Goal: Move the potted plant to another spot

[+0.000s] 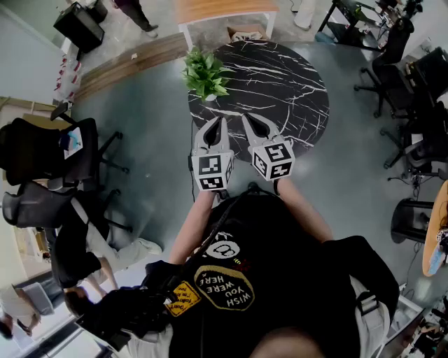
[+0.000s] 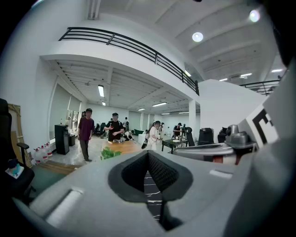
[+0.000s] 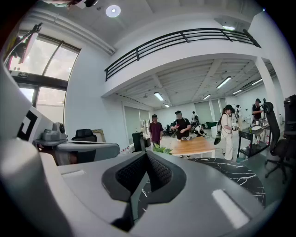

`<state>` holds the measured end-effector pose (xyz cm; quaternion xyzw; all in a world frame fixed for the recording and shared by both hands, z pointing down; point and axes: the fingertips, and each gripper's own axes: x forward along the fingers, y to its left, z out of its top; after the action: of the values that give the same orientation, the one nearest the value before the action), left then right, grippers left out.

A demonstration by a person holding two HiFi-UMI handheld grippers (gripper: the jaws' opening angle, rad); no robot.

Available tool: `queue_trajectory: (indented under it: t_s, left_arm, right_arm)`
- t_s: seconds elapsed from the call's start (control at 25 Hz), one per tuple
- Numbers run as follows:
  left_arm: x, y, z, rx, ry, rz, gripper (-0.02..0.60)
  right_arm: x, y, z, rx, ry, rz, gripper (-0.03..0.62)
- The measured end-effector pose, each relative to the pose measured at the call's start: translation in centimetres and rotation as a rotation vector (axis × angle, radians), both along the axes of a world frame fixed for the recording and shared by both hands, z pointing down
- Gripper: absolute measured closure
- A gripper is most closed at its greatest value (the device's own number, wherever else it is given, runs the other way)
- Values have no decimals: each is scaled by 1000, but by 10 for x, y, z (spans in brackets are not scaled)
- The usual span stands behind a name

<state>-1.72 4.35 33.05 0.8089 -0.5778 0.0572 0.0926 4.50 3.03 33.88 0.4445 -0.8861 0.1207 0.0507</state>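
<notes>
The potted plant (image 1: 205, 75), leafy green in a small pale pot, stands at the far left rim of the round black marble table (image 1: 280, 84). Both grippers hover side by side over the table's near edge, well short of the plant. My left gripper (image 1: 218, 122) is shut with nothing in it, and so is my right gripper (image 1: 250, 120). In the left gripper view the jaws (image 2: 148, 153) meet, with the plant (image 2: 110, 152) beyond them to the left. In the right gripper view the shut gripper (image 3: 147, 152) points just left of the plant (image 3: 162, 149).
A wooden table (image 1: 224, 10) stands just behind the marble one. Black office chairs stand at the left (image 1: 49, 150) and right (image 1: 392, 49). Several people (image 2: 86, 132) stand in the hall beyond. A black cabinet (image 2: 61, 138) is by the left wall.
</notes>
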Motion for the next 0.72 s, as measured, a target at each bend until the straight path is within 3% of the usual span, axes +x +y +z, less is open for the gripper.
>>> queue_trajectory:
  t_s: [0.72]
  left_arm:
    - [-2,-10,11,-19,9,-32,578]
  right_arm:
    - [7,-13,13,-22,2,-6,592]
